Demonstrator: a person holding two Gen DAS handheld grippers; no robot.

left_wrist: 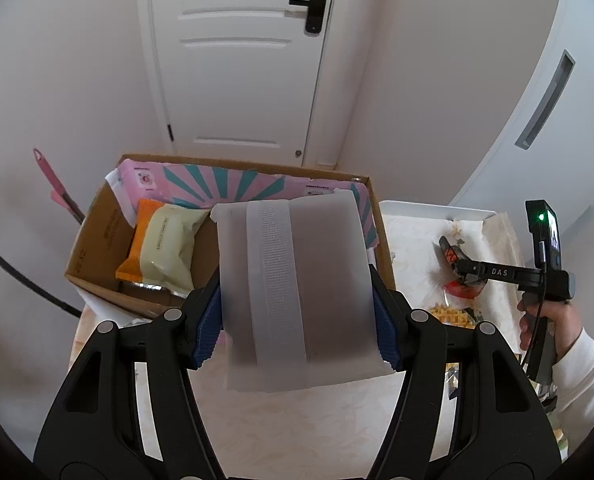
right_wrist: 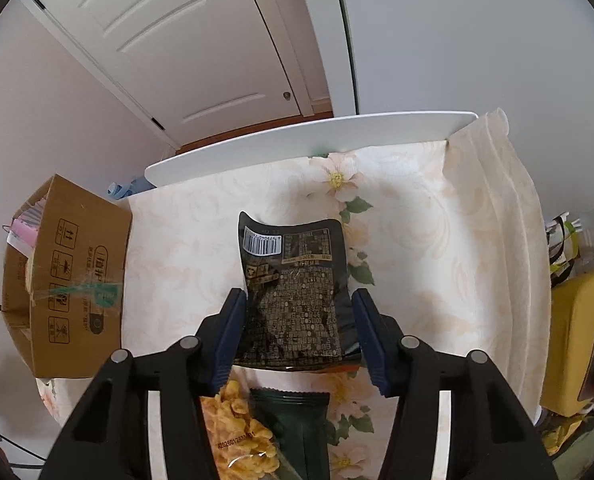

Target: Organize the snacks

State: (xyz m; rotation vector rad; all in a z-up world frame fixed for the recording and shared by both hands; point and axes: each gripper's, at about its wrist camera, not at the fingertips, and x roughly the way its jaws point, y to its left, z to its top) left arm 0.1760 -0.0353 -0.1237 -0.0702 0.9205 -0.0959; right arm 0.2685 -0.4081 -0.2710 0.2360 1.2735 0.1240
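Left gripper (left_wrist: 297, 312) clamped on soft frosted pouch (left_wrist: 293, 292), right gripper (right_wrist: 299, 336) pinching crinkly black packet (right_wrist: 297, 292)

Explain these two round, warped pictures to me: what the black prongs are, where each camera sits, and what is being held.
No robot here: a person holds a two-finger tool in each hand, and a fisheye camera on each looks along its fingers. The left tool is shut on a white pouch, in front of a cardboard box that holds an orange-and-cream packet. At the right edge of that view you see the person's other hand. In the right view, the right tool has its pads against a black snack packet lying on the flowered tablecloth. A yellow chips bag and a dark green packet lie nearer.
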